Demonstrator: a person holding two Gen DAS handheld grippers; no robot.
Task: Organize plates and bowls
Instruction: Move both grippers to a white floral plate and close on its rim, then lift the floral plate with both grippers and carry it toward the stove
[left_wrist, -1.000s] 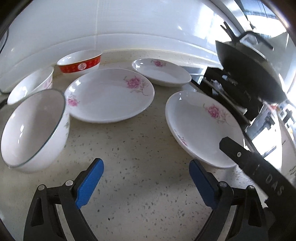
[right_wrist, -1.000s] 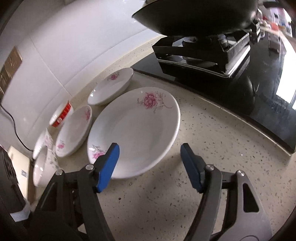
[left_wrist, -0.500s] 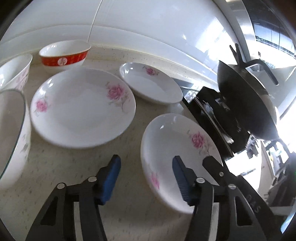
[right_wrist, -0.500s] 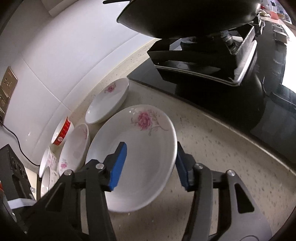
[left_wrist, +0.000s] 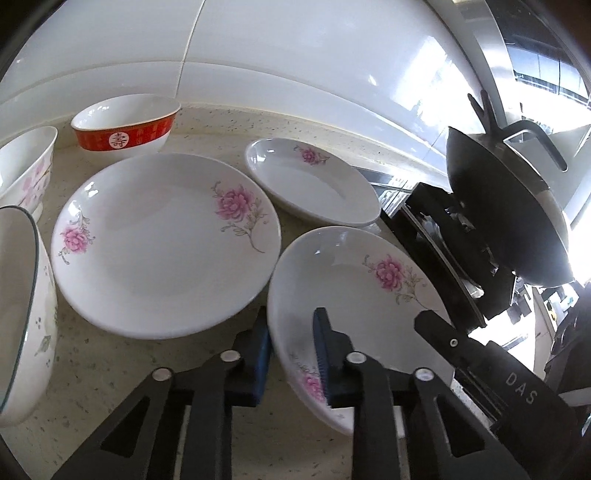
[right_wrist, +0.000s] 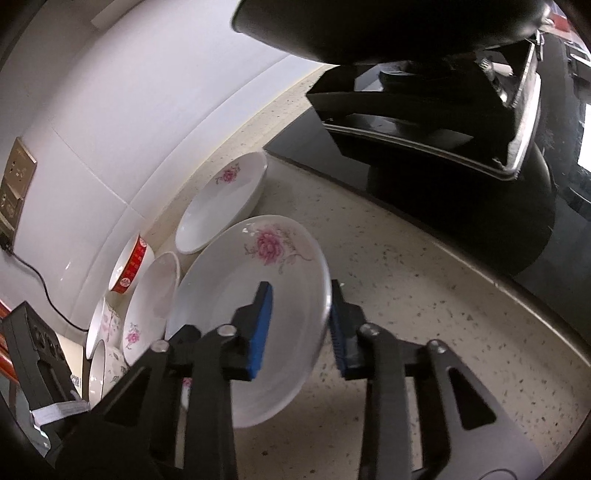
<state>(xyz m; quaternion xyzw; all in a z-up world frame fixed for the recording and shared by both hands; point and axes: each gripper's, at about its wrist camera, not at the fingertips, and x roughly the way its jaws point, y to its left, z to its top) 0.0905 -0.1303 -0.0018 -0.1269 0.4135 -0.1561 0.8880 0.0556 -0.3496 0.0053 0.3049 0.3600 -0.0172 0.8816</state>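
Observation:
A white plate with pink flowers lies on the speckled counter beside the stove. My left gripper is shut on its near left rim, one blue pad under the outside and one on the inside. In the right wrist view my right gripper straddles the right rim of the same plate. Its jaws are closing, the outer pad at the rim and the inner pad still hovering over the plate's inside. A black finger of the right gripper shows at the plate's far side in the left wrist view.
A larger floral plate and an oval floral dish lie close behind. A red-banded bowl, a floral bowl and a big green-rimmed bowl stand to the left. A black wok sits on the stove at the right.
Both grippers came in over the near floral plate with their jaws narrowing. The left one closed on its rim; the right one went from in front of the plate to astride its right rim.

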